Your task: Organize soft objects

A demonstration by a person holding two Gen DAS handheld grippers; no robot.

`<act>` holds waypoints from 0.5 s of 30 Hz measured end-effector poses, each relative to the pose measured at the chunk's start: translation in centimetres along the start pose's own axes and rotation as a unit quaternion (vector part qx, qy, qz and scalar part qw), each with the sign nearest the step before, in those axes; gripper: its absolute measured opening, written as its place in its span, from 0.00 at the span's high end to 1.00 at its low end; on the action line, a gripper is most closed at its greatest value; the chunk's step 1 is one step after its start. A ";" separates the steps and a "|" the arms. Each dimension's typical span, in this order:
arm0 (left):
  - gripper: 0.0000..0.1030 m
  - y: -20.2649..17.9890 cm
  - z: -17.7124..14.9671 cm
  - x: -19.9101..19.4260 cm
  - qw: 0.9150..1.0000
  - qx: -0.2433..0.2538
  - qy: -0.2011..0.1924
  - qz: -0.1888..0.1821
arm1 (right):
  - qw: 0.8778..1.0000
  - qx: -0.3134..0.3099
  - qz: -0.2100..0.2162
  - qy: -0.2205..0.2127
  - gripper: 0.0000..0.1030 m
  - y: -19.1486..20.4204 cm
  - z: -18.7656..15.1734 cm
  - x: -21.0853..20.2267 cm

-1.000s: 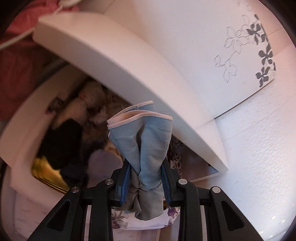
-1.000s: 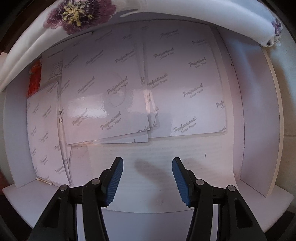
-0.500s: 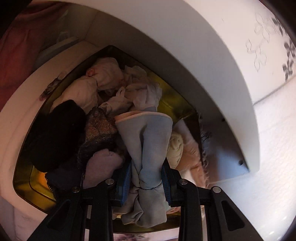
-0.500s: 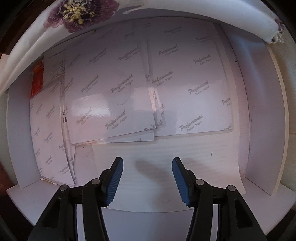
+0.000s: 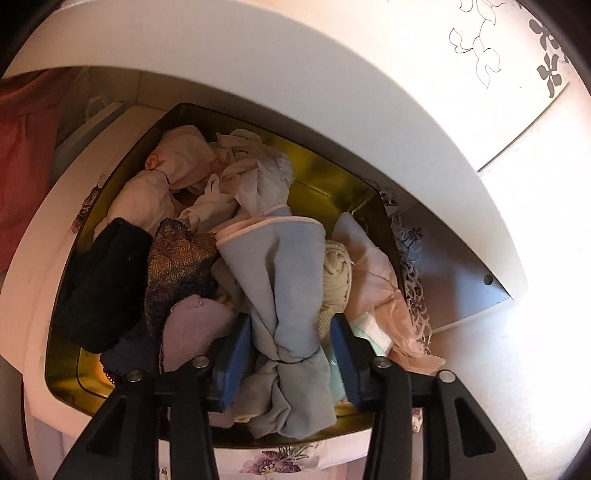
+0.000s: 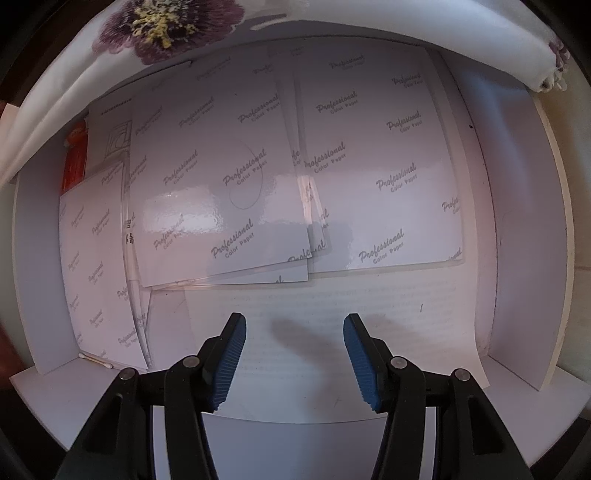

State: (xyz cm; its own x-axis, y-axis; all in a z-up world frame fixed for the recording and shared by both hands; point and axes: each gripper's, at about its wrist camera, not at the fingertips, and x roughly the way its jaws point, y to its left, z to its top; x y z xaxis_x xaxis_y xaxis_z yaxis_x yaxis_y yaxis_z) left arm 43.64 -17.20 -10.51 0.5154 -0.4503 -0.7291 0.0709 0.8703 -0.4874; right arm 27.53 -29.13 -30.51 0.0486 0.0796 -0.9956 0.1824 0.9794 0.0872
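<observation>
My left gripper (image 5: 291, 354) has its jaws apart around a knotted pair of light blue socks (image 5: 280, 280) with pink cuffs. The socks rest on a pile of soft items in a gold tin box (image 5: 325, 173): pale pink bundles (image 5: 162, 177), a black bundle (image 5: 103, 280), a brown-gold knit piece (image 5: 177, 266), a cream roll (image 5: 336, 277). The blue pads barely touch the socks. My right gripper (image 6: 293, 354) is open and empty over a white shelf (image 6: 295, 406).
A white curved panel (image 5: 295, 92) overhangs the tin. A floral lace cloth (image 5: 410, 266) lies to the tin's right. In the right wrist view, glossy "Professional Color Paper" sheets (image 6: 229, 192) cover the shelf, a flowered cloth (image 6: 166, 33) hangs above, a red packet (image 6: 74, 158) sits at the left.
My left gripper carried the blue socks down under the white panel into the tin, set them on the pile, and its jaws have widened. The right gripper barely moved.
</observation>
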 end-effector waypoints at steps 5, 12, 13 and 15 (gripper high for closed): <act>0.48 -0.9 -0.3 -1.8 0.999 0.033 -0.014 0.019 | 1.000 -0.005 -0.003 0.001 0.46 0.1 0.0 0.0; 0.48 -0.5 -1.9 -4.8 0.995 0.070 -0.033 0.056 | 1.000 -0.022 -0.020 0.005 0.46 0.6 -0.1 0.0; 0.48 -0.3 -2.3 -5.5 0.994 0.077 -0.037 0.068 | 0.999 -0.023 -0.022 0.007 0.46 0.7 -0.2 0.0; 0.48 -0.1 -3.0 -6.5 0.992 0.090 -0.044 0.082 | 0.999 -0.025 -0.027 0.007 0.46 0.8 -0.2 0.0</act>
State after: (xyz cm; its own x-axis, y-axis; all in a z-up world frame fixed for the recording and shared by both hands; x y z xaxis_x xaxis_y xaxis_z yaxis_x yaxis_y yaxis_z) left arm 37.74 -15.00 -7.16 0.6047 -0.2872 -0.7429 0.1263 0.9555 -0.2666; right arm 27.44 -28.31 -30.44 0.0256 0.0289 -0.9993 0.1347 0.9904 0.0321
